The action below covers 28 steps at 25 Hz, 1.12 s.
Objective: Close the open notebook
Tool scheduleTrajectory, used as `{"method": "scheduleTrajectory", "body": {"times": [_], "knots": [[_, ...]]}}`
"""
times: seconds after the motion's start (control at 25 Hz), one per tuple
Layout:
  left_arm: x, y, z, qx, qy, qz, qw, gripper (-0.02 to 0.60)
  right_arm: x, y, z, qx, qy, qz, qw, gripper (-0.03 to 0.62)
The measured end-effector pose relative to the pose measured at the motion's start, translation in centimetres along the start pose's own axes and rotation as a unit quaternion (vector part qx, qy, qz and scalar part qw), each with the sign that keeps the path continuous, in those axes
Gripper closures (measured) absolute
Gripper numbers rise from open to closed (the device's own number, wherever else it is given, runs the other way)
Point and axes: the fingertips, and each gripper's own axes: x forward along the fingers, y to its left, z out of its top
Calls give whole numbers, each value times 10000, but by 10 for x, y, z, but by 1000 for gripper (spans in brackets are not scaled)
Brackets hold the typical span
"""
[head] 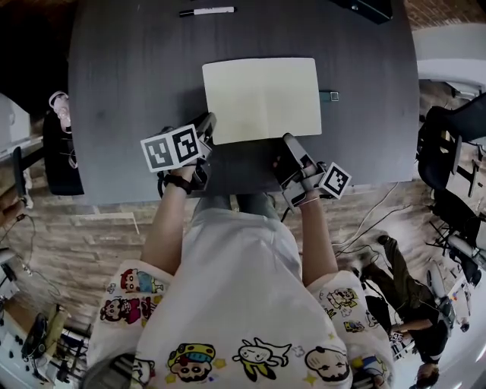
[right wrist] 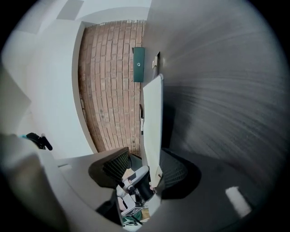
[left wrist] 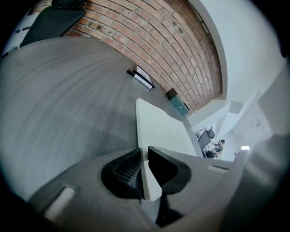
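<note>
An open notebook (head: 262,99) with blank cream pages lies flat on the dark table (head: 121,91). At the notebook's near left corner my left gripper (head: 206,131) is shut on it; in the left gripper view the notebook (left wrist: 161,127) runs straight in between the pressed pads of that gripper (left wrist: 145,167). My right gripper (head: 292,148) sits at the near edge, right of the middle. Seen from the right gripper view, the notebook's edge (right wrist: 153,122) stands between the jaws of that gripper (right wrist: 147,163). It rests against one pad, and the other pad stands apart.
A marker pen (head: 206,11) lies at the table's far edge. A small teal object (head: 329,96) sits just right of the notebook. A black office chair (head: 448,152) stands to the right of the table, and a person is on the floor beyond it.
</note>
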Motion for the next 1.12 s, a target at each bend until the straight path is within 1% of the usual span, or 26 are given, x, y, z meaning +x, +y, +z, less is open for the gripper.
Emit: {"method": "scheduleTrajectory", "body": {"times": [0.2, 0.4, 0.48, 0.56, 0.6, 0.64, 0.76, 0.84, 0.96, 1.04, 1.12], "knots": [[1, -2, 0, -66, 37, -64, 10000, 532, 5, -5, 2, -233, 189, -365, 9989, 425], [0, -2, 0, -142, 78, -139, 9998, 534, 23, -5, -2, -700, 579, -645, 9938, 440], [0, -1, 1, -155, 79, -146, 9997, 534, 30, -8, -2, -801, 668, -805, 9913, 464], [0, -1, 1, -159, 75, -152, 9997, 535, 33, -11, 0, -932, 748, -964, 9881, 514], [0, -2, 1, -162, 74, -156, 9997, 534, 33, -12, 1, -1020, 795, -1029, 9862, 555], [1, -3, 0, -165, 75, -160, 9997, 535, 32, -13, 1, -1101, 830, -1072, 9846, 566], [2, -4, -1, -179, 92, -173, 9996, 535, 27, -16, 1, -1302, 797, -1304, 9796, 568], [2, -3, -1, -248, 87, -201, 9995, 535, 26, -16, 1, -1549, 758, -1462, 9741, 569], [2, -3, 0, -362, 75, -254, 9990, 535, 27, -13, 0, -2088, 804, -1630, 9609, 572], [1, -2, 1, -376, 87, -275, 9989, 535, 27, -12, -1, -2464, 864, -1748, 9494, 572], [1, -1, 1, -401, 94, -303, 9987, 535, 28, -11, -1, -2901, 910, -1870, 9341, 574]]}}
